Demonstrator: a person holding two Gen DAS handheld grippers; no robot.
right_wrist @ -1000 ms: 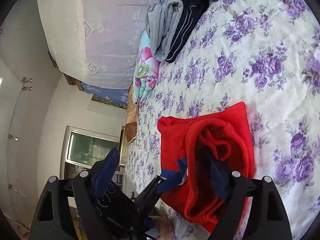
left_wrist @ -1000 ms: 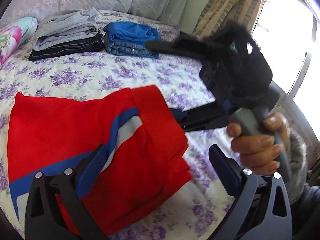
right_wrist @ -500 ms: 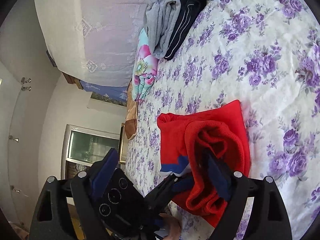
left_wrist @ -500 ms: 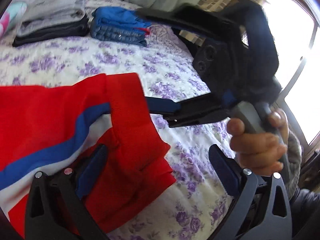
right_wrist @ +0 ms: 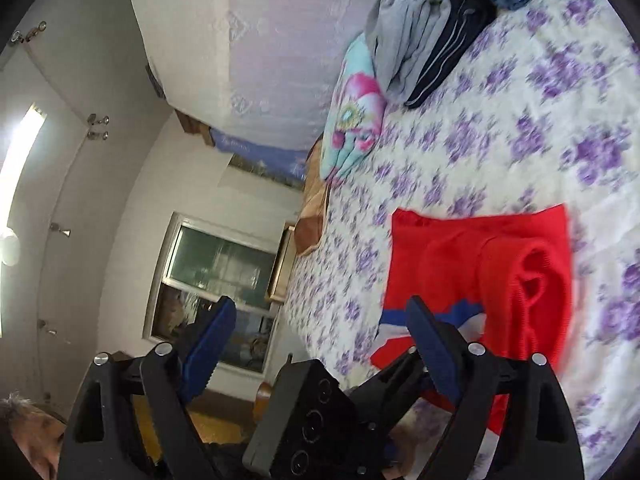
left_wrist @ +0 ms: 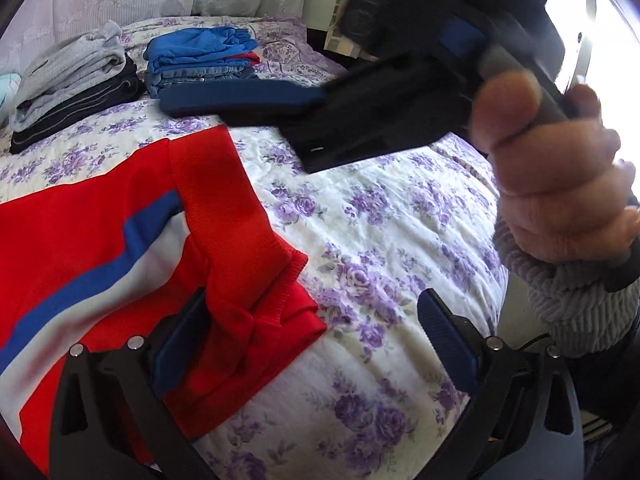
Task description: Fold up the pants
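Since the earlier frames the right gripper has lifted clear of the red cloth and now hangs blurred across the upper middle of the left wrist view, above the bed; its jaws have just been opening and nothing lies between them.

Largest in view, the bed with its purple-flowered cover carries everything. At its far end, upper left of the left wrist view, sit two finished piles: a grey and black pile and a blue pile, so earlier garments look done.

Next, the red pants lie flat on the bed, filling the left and lower left of that view. They appear already folded at least once, with the ribbed waistband doubled over at the near right corner. Judging by the length left, one more fold and a move to the piles seem to remain.

Their long axis, marked by the blue and white side stripe, runs from lower left up toward centre; the waistband end points right.

Smallest, the left gripper at the bottom edge has its jaws spread wide, one lying on the red cloth, pinching nothing.
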